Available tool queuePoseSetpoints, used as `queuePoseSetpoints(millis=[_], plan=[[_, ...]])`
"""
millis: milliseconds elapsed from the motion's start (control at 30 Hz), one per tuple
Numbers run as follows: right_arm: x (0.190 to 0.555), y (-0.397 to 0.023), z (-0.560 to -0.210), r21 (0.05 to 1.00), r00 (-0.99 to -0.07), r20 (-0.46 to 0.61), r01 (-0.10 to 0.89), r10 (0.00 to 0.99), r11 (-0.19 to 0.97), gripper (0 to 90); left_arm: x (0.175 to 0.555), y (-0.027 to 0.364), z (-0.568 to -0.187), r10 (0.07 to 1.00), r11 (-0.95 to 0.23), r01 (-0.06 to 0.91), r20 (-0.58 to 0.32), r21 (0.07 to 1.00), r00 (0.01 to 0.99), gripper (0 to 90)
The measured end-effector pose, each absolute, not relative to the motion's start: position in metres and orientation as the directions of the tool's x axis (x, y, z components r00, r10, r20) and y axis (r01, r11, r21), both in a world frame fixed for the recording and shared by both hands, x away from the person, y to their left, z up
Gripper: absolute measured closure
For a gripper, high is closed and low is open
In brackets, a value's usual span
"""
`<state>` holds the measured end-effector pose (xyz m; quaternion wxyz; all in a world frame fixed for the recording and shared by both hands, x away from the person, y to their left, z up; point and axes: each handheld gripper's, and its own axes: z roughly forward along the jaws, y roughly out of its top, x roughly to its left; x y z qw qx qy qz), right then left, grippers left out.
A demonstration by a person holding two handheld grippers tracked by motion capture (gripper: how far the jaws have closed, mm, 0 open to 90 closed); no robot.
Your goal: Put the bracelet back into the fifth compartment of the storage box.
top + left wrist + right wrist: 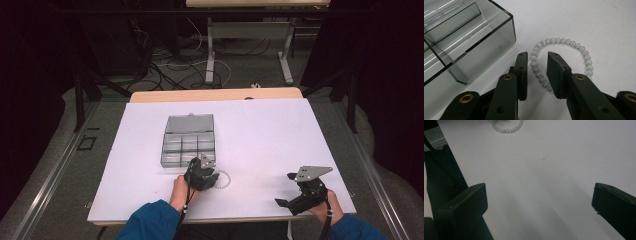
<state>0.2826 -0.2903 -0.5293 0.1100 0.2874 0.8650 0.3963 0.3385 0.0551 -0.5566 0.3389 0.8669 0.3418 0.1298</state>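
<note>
White sheeting covers the table [280, 130], which stands in a dim room with cables and the metal legs of another desk on the floor beyond its far edge. Toward the left of the sheet sits a smoke-grey clear plastic organiser box [188, 140] with its lid folded back and its inside split into small compartments, and everything else lies on the near side of it. Just off the box's near right corner lies a bracelet of pale, milky round beads [564, 51], flat on the sheet and apart from the box wall. The left gripper [537, 62], carried by a hand in a blue sleeve [150, 217], hangs over the bracelet close to that same corner; its black jaws stand narrowly apart, one on each side of the near left arc of the ring, and the beads lie in the gap between them, with the pads not pressing on them. The right gripper [292, 189] rests well to the right of the box, near the table's front edge, its jaws spread wide over bare sheet with nothing between them; from its own view the bracelet shows far off at the top.
</note>
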Motion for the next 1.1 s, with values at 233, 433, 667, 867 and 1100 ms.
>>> queuePoseSetpoints(millis=[233, 433, 667, 867, 1100], plan=[[0.2825, -0.2903, -0.5292, 0.745, -0.812, 0.042, 0.414, 0.582, 0.523, 0.0, 0.3352, 0.0521, -0.557, 0.683, -0.539, 0.501, 0.004, 0.677, 0.73, 79.4], [0.2821, -0.2902, -0.5292, 0.744, -0.812, 0.044, 0.416, 0.582, 0.523, 0.1, 0.3343, 0.052, -0.5574, 0.678, -0.544, 0.494, 0.008, 0.678, 0.735, 85.1], [0.2813, -0.29, -0.5289, 0.742, -0.81, 0.05, 0.422, 0.584, 0.521, 0.1, 0.3347, 0.0526, -0.5567, 0.668, -0.547, 0.486, 0.006, 0.682, 0.744, 85.6], [0.281, -0.2899, -0.5286, 0.745, -0.812, 0.047, 0.417, 0.582, 0.521, 0.1, 0.3348, 0.0564, -0.552, 0.671, -0.533, 0.479, 0.004, 0.698, 0.741, 85.8], [0.2802, -0.2895, -0.5286, 0.744, -0.81, 0.051, 0.422, 0.585, 0.519, 0.1, 0.3342, 0.0578, -0.5484, 0.664, -0.526, 0.464, 0.003, 0.713, 0.748, 85.6]])
